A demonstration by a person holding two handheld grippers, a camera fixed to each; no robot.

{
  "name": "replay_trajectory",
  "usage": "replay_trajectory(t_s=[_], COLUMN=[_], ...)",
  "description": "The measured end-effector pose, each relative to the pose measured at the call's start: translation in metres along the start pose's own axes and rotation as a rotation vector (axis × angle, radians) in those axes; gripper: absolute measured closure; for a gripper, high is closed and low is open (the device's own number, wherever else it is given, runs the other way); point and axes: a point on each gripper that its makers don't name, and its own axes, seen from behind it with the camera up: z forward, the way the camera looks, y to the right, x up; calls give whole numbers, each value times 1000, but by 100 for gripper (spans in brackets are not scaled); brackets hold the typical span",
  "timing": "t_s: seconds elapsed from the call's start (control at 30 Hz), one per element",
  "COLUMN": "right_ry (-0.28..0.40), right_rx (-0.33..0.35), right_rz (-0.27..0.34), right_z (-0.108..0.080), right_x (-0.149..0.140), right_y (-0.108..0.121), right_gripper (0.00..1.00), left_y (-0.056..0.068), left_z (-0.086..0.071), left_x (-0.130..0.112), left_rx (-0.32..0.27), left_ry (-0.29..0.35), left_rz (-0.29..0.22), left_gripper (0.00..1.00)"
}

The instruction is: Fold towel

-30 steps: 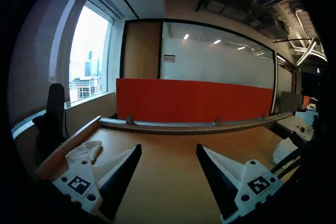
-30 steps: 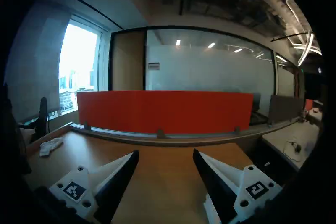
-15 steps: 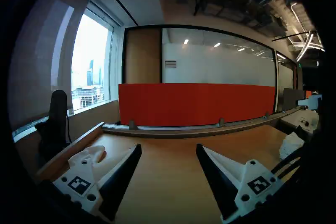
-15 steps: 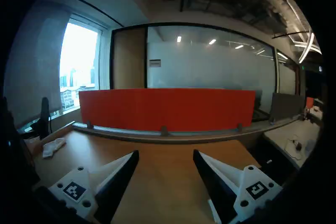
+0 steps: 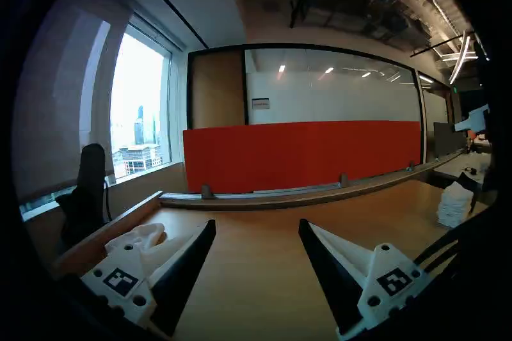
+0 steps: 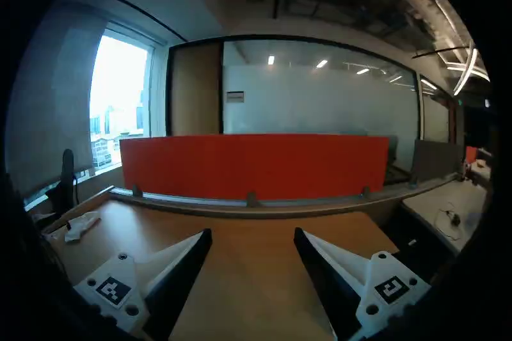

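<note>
A crumpled white towel (image 5: 142,237) lies on the wooden desk at its left edge, just beyond my left gripper's left finger; in the right gripper view the same towel (image 6: 82,225) sits far off at the left. A stack of folded white towels (image 5: 454,204) stands at the desk's right side. My left gripper (image 5: 256,229) is open above the desk with nothing between its fingers. My right gripper (image 6: 252,237) is also open and empty, over the bare desk.
A red divider panel (image 5: 301,152) on a rail closes the desk's far edge. A dark chair back (image 5: 88,190) stands beyond the left edge by the window. Another desk (image 6: 441,203) with small items lies to the right.
The left gripper view has swung rightward and tilted up a little, so the folded stack has come further into sight. The right gripper has barely moved.
</note>
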Motion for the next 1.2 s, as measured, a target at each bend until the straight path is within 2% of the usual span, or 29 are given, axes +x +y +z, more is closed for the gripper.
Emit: replay_trajectory(t_s=[0.43,0.8,1.2], right_ry=[0,5,-8], right_rx=[-14,-24,-19], right_rz=[-26,-45,-63], right_z=[5,13,15], right_x=[-38,-57,-73], right_y=[0,2,-1], right_gripper=[0,0,0], left_y=[2,-8,-10], left_z=[5,9,10], left_x=[-51,-78,-100], left_rx=[-9,12,19], left_ry=[30,58,62], left_rz=[-5,-13,-13], left_gripper=[4,3,4])
